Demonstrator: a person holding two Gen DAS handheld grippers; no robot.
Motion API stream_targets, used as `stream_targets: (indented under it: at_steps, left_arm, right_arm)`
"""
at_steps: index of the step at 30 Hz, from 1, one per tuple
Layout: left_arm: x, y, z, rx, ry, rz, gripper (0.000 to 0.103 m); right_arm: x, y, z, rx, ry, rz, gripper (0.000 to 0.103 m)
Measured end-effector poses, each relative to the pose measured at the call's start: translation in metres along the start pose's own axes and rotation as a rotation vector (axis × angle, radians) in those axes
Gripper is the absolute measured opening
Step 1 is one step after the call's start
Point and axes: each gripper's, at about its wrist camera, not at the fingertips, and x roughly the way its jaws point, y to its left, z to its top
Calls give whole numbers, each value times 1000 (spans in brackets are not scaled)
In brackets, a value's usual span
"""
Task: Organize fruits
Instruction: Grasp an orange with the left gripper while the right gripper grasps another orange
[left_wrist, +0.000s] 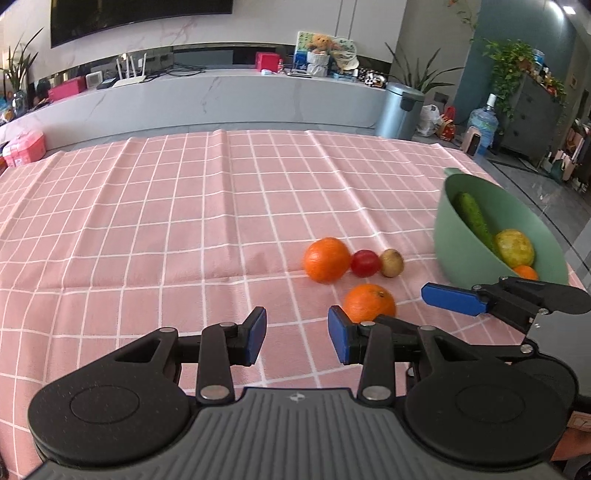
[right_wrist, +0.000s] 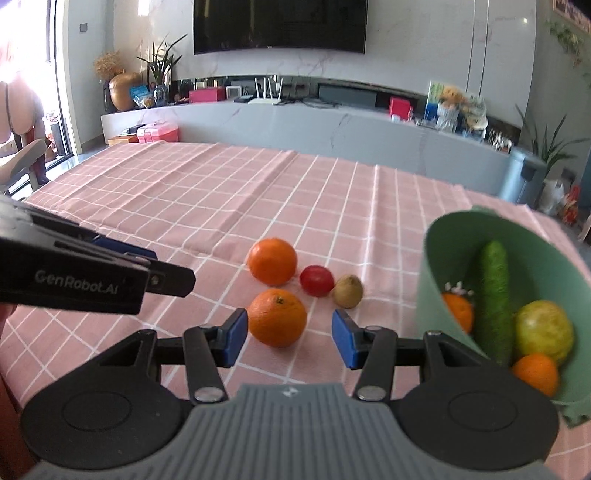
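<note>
Round dimpled orange (right_wrist: 277, 317) between open right tool (right_wrist: 290, 338)

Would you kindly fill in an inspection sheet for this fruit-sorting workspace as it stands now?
Surface: pink checked tablecloth, creased.
Job's things: near orange, far orange, red fruit and brownish fruit lie loose; green bowl holds a cucumber, a yellow-green fruit and oranges.
Clutter: nothing seen on the cloth.
Grippers: left tongs open, empty; right tongs open, facing the near orange.
Cables: wires by a router on the counter.
Surroundings: television, plants, bin.
</note>
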Motion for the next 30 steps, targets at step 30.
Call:
stream_targets:
  at_steps: [30]
  left_arm:
    - [63, -22, 26, 30, -13, -67, 58]
  right_arm:
    - [43, -12, -2, 57, 23, -103, 42]
